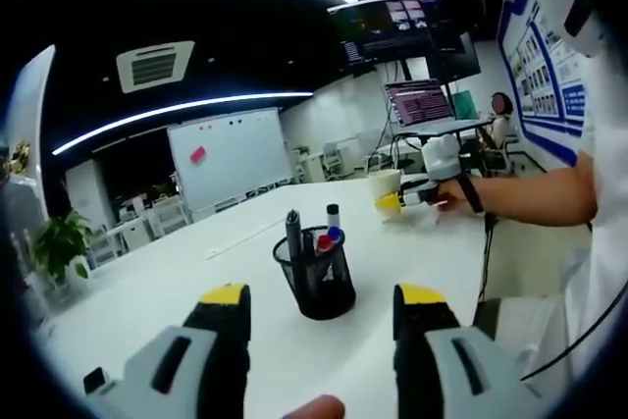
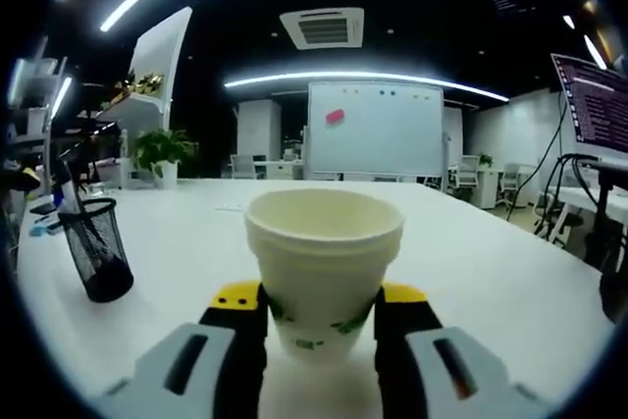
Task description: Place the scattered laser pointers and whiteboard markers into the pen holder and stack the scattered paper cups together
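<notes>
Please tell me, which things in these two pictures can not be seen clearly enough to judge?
- Paper cup, right gripper view: its base sits low between the jaws, so whether it rests on the table is unclear.
- Pen holder, left gripper view: the mesh hides the lower parts of the markers.
- Pen holder, right gripper view: its contents are blurred at the edge.
- Right gripper, left gripper view: too small to tell its grip.

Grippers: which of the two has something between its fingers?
The right gripper: a white paper cup stands upright between its fingers. The left gripper is open, short of the pen holder.
</notes>
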`<act>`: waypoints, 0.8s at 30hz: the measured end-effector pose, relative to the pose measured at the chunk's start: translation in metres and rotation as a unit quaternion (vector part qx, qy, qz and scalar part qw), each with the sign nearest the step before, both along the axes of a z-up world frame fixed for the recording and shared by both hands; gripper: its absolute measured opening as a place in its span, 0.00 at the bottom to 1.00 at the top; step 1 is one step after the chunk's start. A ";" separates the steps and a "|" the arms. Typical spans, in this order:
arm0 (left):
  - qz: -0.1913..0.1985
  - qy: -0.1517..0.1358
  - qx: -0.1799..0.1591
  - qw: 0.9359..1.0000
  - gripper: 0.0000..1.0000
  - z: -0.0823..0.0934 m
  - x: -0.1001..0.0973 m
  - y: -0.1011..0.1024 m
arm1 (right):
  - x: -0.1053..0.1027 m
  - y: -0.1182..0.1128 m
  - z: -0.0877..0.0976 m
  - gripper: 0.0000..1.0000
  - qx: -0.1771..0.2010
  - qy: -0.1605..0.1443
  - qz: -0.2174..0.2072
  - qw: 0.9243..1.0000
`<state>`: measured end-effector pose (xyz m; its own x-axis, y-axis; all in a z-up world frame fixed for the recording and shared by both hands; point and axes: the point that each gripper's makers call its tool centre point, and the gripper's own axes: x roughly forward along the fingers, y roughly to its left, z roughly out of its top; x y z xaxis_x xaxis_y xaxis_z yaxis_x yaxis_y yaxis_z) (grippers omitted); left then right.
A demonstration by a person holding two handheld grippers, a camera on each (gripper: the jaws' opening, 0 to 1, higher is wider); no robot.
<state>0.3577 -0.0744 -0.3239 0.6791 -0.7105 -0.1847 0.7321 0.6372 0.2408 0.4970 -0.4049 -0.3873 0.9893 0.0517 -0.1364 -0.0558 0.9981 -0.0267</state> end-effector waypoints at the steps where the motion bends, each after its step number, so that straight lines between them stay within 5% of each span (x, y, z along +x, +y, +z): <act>1: 0.000 0.000 0.000 1.000 0.59 0.000 0.000 0.000 | 0.000 0.000 0.001 0.43 0.000 -0.001 0.000 1.000; 24: 0.001 0.003 0.000 1.000 0.59 -0.003 0.001 0.003 | -0.009 0.032 0.027 0.43 0.013 -0.021 0.045 0.999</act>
